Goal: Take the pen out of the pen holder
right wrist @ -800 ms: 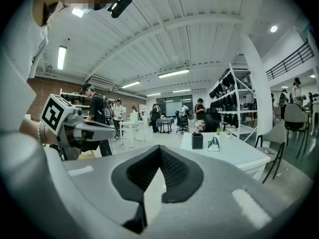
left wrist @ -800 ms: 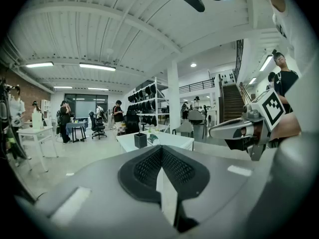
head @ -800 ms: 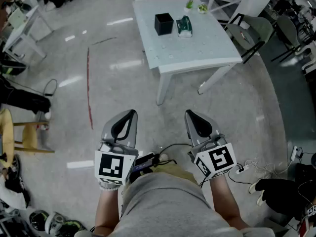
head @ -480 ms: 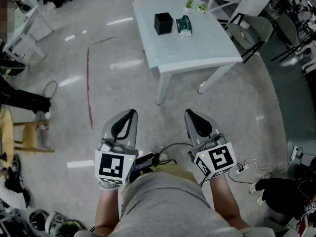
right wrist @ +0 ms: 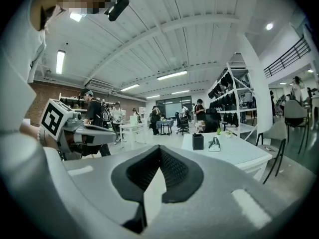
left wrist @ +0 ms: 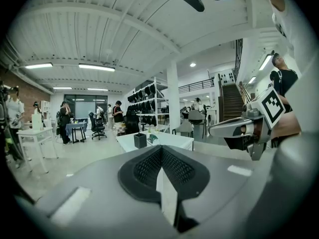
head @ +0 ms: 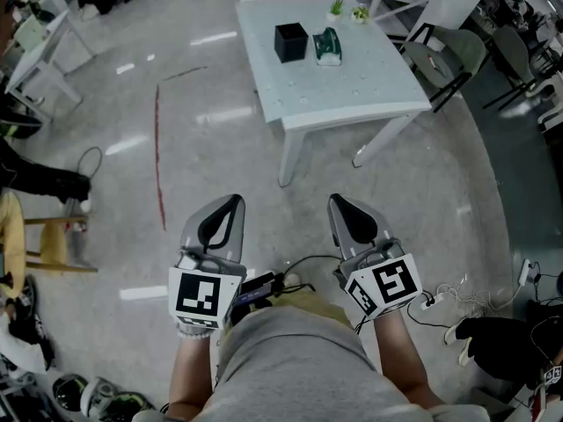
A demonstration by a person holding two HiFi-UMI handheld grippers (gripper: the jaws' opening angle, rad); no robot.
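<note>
A black cube-shaped pen holder stands on the white table far ahead; it is too small to make out a pen in it. It also shows in the left gripper view as the pen holder and in the right gripper view as the pen holder. My left gripper and right gripper are held side by side over the floor, well short of the table. Both are shut with nothing between the pads. The left gripper and right gripper point roughly level toward the table.
A green-and-white object lies beside the holder, and two small plants stand at the table's far edge. Chairs stand to the right, a wooden stool to the left. Cables lie on the floor. Several people stand in the background.
</note>
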